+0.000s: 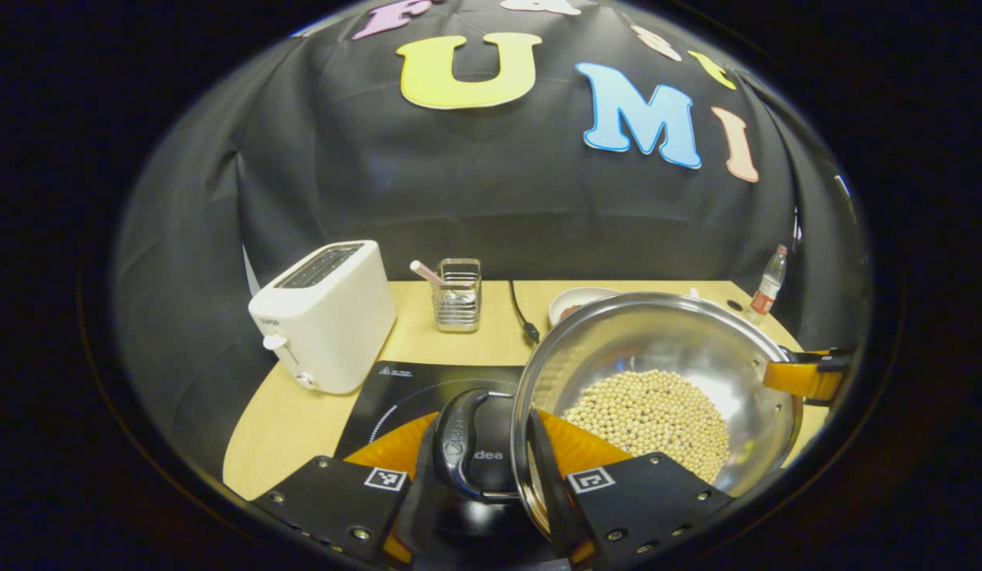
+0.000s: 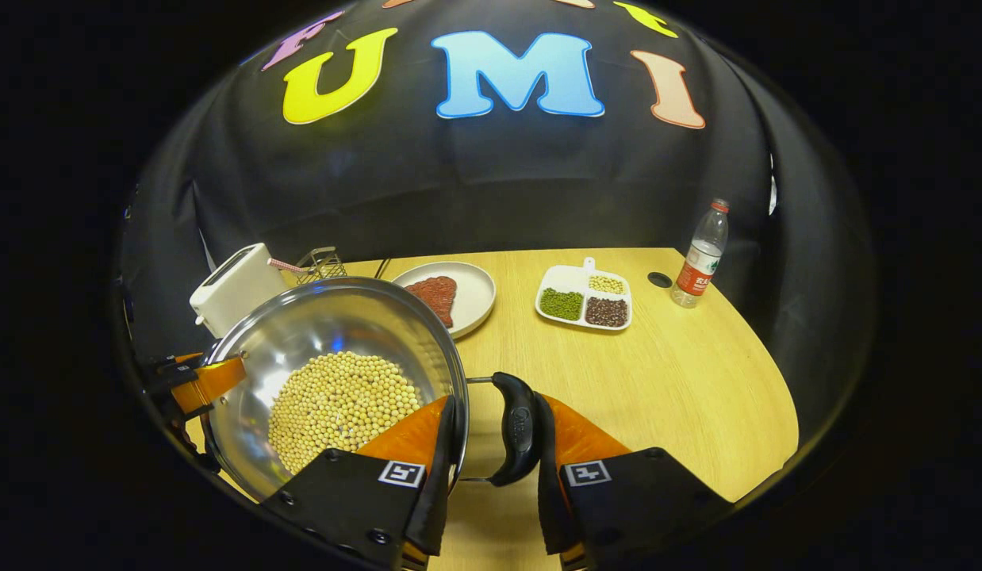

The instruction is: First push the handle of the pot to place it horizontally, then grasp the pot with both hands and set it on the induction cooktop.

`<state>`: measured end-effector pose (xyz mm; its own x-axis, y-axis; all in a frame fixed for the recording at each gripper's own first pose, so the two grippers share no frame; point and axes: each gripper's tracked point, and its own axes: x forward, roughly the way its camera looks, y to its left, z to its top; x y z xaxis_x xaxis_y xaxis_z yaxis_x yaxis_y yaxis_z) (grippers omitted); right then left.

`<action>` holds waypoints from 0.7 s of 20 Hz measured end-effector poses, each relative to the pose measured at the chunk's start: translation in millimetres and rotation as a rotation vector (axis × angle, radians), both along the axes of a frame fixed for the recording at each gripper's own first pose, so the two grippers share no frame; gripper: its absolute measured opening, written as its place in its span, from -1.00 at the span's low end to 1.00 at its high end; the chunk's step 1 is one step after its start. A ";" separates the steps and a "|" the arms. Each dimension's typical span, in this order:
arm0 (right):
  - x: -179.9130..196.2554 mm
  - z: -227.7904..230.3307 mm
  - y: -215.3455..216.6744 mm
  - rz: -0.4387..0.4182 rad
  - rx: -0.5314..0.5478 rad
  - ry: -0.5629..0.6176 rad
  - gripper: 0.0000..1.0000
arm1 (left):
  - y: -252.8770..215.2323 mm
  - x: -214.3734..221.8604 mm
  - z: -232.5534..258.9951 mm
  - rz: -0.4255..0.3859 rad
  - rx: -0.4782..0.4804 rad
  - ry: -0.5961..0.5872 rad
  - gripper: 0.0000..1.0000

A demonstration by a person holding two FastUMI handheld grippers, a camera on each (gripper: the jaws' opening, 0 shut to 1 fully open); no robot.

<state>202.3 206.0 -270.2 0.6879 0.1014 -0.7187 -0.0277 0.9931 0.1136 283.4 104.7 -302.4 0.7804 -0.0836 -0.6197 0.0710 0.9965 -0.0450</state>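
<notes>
now steel pot [image 1: 657,357] (beans inside) held: left tongs [image 1: 491,468] and right tongs [image 2: 491,452] each clamp its side handle.

Black cloth wall [image 2: 491,182] behind a light wooden table [image 2: 681,381].

Left gripper [image 1: 491,476]: two flat black mount plates at the base of the fingers, each carrying a small square black-and-white fiducial marker and a row of round silver screw heads along the outer edge. Wedge-shaped finger bodies taper forward from the plates. Right gripper [image 2: 491,468]: same build, black plates, one square marker per side, screw heads near the lower edges. Seen farther off from either camera, the other gripper looks like a blocky piece with black fittings.
</notes>
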 end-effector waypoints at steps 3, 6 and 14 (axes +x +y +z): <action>2.5 1.6 19.0 0.007 -0.001 -0.002 -0.07 | 21.7 5.4 -2.5 0.006 -0.005 -0.001 0.16; 4.6 4.0 37.4 0.009 0.003 -0.003 -0.01 | 41.6 11.1 -2.9 0.005 -0.002 -0.003 0.16; 13.8 -0.9 79.0 0.023 0.003 0.006 -0.09 | 83.0 22.4 -19.8 0.019 -0.015 0.020 0.16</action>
<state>216.1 285.0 -271.2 0.6813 0.1194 -0.7222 -0.0501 0.9919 0.1167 305.9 187.7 -322.2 0.7692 -0.0780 -0.6343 0.0507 0.9968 -0.0612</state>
